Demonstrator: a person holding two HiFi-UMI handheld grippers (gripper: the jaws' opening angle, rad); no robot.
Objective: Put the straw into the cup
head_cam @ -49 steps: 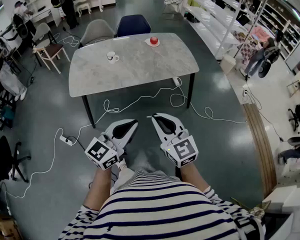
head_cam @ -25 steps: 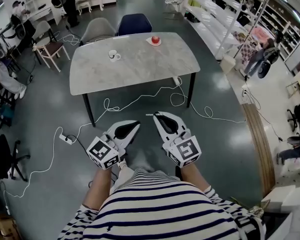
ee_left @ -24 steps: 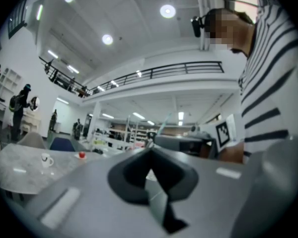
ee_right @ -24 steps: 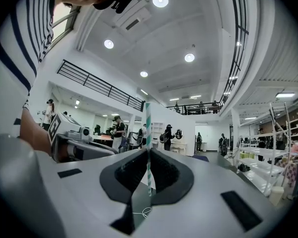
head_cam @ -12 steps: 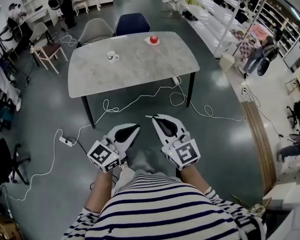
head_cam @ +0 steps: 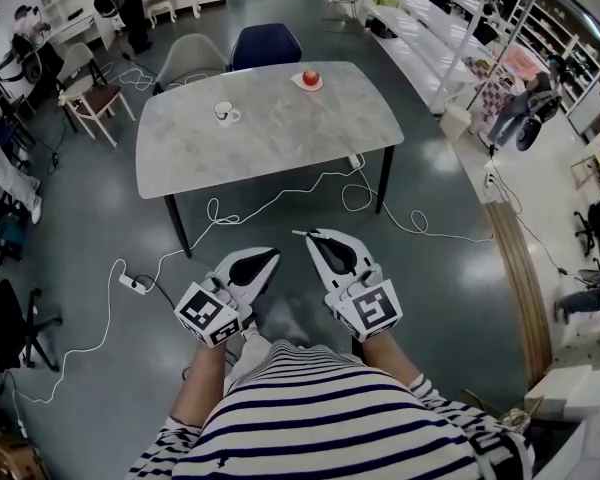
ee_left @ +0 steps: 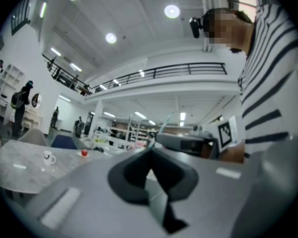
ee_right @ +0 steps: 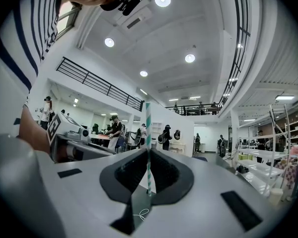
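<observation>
A white cup (head_cam: 225, 114) stands on the grey marble table (head_cam: 280, 133), far ahead of me; it also shows small in the left gripper view as the cup (ee_left: 48, 157). My right gripper (head_cam: 315, 237) is shut on a green-and-white striped straw (ee_right: 148, 143), which stands upright between its jaws. A short end of the straw (head_cam: 301, 233) pokes out to the left of the tips. My left gripper (head_cam: 273, 254) is shut with nothing in it. I hold both grippers close to my body over the floor, well short of the table.
A red object on a small plate (head_cam: 308, 80) sits at the table's far edge. Two chairs (head_cam: 265, 48) stand behind the table. White cables (head_cam: 220, 213) and a power strip (head_cam: 132, 282) lie on the floor between me and the table. Shelving (head_cam: 450, 38) runs along the right.
Almost nothing. Both grippers stay shut in front of my body with the straw in the right one. The left gripper has sunk slightly.
</observation>
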